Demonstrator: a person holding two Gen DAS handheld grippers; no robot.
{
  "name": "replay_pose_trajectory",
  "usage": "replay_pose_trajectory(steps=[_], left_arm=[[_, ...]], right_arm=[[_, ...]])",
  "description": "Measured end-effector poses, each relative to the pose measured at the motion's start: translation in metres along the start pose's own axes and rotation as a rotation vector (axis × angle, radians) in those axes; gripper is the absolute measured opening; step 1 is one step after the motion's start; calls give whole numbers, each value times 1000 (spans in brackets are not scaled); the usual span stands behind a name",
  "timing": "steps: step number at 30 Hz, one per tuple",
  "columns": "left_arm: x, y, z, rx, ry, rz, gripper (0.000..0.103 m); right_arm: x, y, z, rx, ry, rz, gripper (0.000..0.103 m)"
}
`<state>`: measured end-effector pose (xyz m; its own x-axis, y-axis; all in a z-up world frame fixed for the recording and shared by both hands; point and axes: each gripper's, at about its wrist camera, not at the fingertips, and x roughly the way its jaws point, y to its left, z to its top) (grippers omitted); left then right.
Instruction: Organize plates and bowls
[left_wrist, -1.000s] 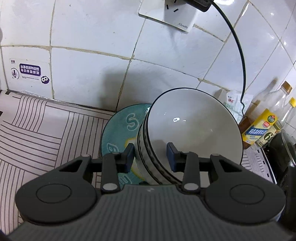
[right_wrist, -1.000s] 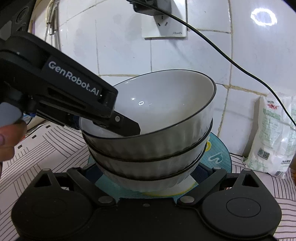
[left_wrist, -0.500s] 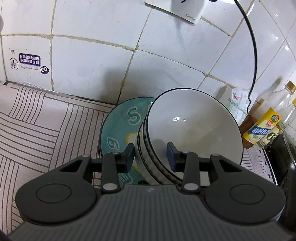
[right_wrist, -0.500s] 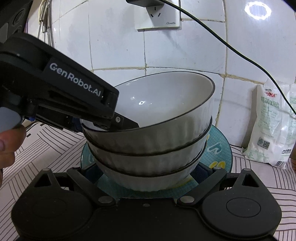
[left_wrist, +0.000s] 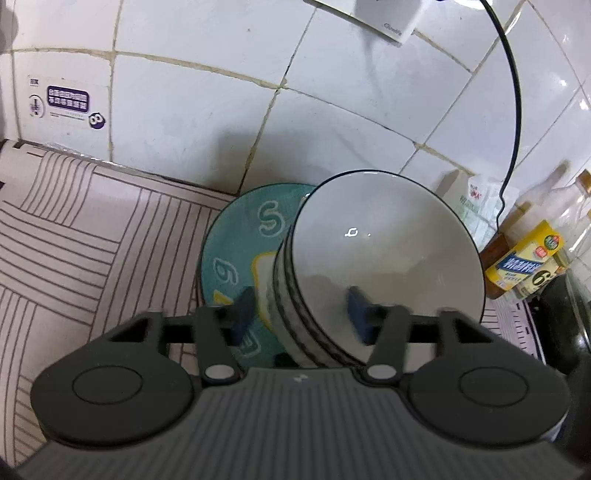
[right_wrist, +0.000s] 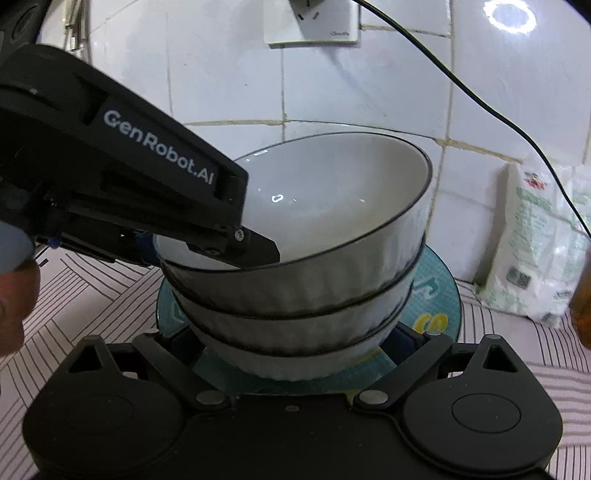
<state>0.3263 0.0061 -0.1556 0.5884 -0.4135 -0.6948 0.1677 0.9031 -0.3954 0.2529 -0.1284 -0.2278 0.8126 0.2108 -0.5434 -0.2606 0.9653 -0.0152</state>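
Note:
A stack of three white ribbed bowls with dark rims (right_wrist: 314, 288) stands on a teal plate (right_wrist: 439, 291) against the tiled wall. In the left wrist view the stack (left_wrist: 384, 258) is seen from above over the teal plate (left_wrist: 236, 243). My left gripper (left_wrist: 301, 314) straddles the near wall of the stack, one finger inside the top bowl and one outside, jaws spread apart from the wall. It shows from the side in the right wrist view (right_wrist: 255, 247). My right gripper (right_wrist: 295, 339) is open, its fingers either side of the bottom bowl.
A striped mat (left_wrist: 74, 229) covers the counter. A white bag (right_wrist: 535, 240) leans on the wall to the right. Bottles (left_wrist: 532, 254) stand at the far right. A power socket (right_wrist: 314, 22) with a black cable is on the wall above.
My left gripper's jaws have widened from the bowl wall they pinched. The stack has come down onto the plate and both cameras have drawn a little closer.

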Motion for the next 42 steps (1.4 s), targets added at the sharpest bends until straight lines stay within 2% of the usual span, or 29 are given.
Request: replay_pose_trajectory(steps=[3, 9, 13, 21, 26, 32, 42], left_arm=[[-9, -2, -2, 17, -18, 18, 68], [-34, -6, -2, 54, -59, 89, 84], [-58, -14, -6, 118, -106, 112, 95], [-103, -23, -16, 121, -142, 124, 102], [-135, -27, -25, 105, -186, 163, 103], [-162, -32, -33, 115, -113, 209, 103], [-206, -38, -56, 164, -45, 305, 103]], right_arm=[[-10, 6, -3, 19, 3, -52, 99], [-34, 2, -4, 56, -15, -53, 99], [-51, -8, -8, 111, -26, -45, 99], [-84, -17, -10, 148, -19, -46, 99], [-111, -15, -7, 168, 0, -32, 99], [-140, -10, -6, 183, 8, -71, 99], [-206, -5, -8, 216, -2, -123, 100]])
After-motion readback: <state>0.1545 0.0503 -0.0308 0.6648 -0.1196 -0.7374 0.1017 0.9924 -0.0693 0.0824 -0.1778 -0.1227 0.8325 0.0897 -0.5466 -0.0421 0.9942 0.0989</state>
